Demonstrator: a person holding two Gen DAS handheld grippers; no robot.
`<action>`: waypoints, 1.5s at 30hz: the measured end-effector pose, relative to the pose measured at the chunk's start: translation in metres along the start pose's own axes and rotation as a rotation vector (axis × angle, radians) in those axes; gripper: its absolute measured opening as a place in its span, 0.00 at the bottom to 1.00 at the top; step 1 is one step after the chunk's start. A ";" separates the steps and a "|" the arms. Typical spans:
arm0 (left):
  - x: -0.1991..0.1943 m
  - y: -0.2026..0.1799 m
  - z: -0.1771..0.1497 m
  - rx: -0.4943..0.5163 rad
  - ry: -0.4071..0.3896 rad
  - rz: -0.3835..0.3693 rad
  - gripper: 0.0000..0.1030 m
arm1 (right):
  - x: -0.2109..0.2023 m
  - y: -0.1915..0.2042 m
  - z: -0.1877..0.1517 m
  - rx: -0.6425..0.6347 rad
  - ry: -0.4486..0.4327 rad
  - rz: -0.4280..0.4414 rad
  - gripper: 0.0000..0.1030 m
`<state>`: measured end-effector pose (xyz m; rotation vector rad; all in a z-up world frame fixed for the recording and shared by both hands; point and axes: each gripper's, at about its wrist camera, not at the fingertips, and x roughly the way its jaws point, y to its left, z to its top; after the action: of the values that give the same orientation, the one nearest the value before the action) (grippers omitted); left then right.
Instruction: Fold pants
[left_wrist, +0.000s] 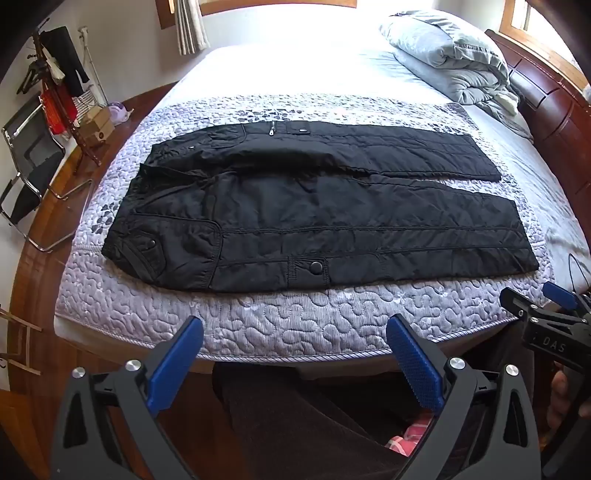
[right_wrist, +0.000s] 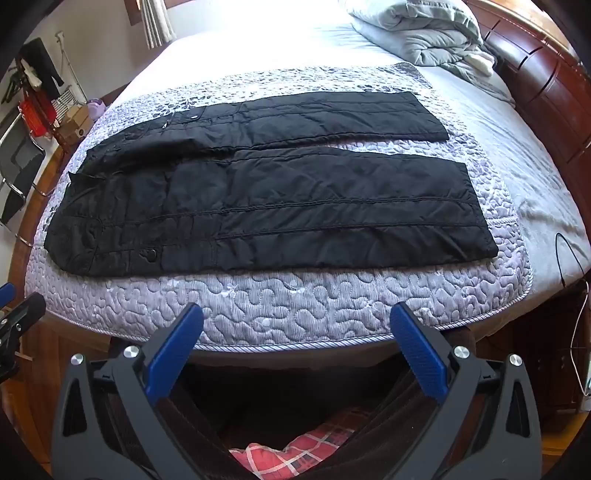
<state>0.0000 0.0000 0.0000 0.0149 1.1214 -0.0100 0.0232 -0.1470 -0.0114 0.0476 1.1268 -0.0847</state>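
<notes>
On top of the bed (left_wrist: 155, 306), over a lavender quilted cover with squiggly stitching, the black puffy pants (left_wrist: 314, 206) lay flat, waist to the left and both legs stretched right. Room had wood flooring, a dark wooden headboard (left_wrist: 546, 107) and a rumpled grey comforter (left_wrist: 447, 55). Left tongs (left_wrist: 295, 354) and right tongs (right_wrist: 297, 339) hung wide open near the mattress edge, holding nothing.

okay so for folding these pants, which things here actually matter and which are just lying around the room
Part of the job:
black pants, spread flat on the quilted bed cover
left hand-held gripper, open
right hand-held gripper, open

Just lying about:
grey duvet bundled at the headboard
clothes rack
cardboard boxes
folding chair
</notes>
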 end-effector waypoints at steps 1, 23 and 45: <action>0.000 0.000 0.000 0.000 0.003 0.001 0.97 | 0.000 0.000 0.000 0.000 0.000 -0.001 0.98; 0.001 -0.001 0.002 0.000 -0.006 -0.005 0.97 | 0.002 -0.002 -0.002 0.001 0.000 -0.003 0.98; -0.005 -0.001 0.003 0.002 -0.009 -0.004 0.97 | -0.002 -0.005 -0.001 0.001 -0.010 -0.017 0.98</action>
<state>0.0006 -0.0014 0.0058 0.0147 1.1124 -0.0150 0.0211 -0.1517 -0.0095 0.0388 1.1174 -0.1004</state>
